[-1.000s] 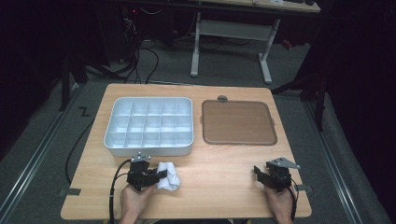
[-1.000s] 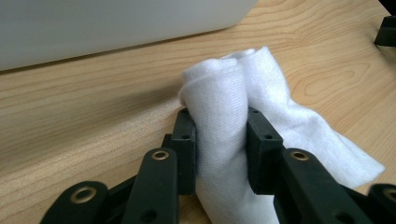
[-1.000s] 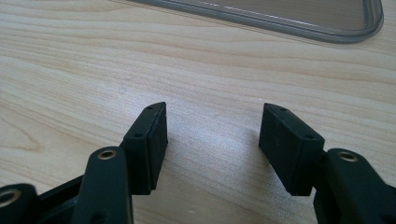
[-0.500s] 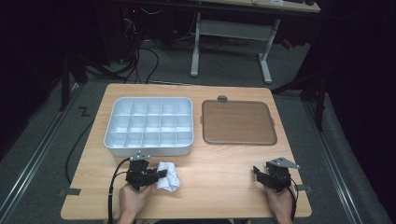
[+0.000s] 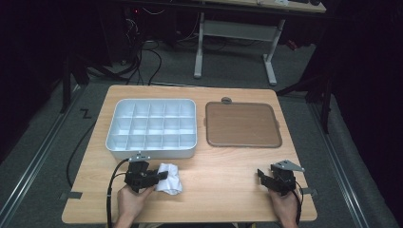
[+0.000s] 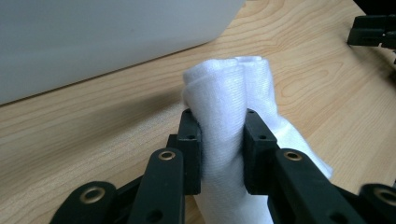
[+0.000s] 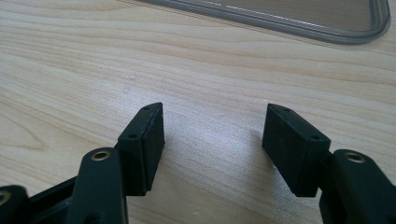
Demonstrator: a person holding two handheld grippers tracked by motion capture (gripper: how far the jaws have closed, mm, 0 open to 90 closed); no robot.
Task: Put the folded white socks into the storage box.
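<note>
Resting on the table [image 5: 228, 190] near the divided tray [image 5: 152, 128], the white cloth [image 5: 170, 178] sat pinched in the left gripper [image 5: 161, 175]. Left gripper view: jaws, having just been closing, squeezed the cloth. Right gripper view: right gripper [image 7: 212, 135] gaped wide, having just been opening, nothing between.

White cloth [image 6: 229, 102], brown lid [image 5: 242, 124].

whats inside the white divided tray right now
In the high view, the compartments of the white divided tray look bare, nothing showing in any of them. The near row's floor is partly covered by the tray's front wall, so something small and flat there could be missed.
</note>
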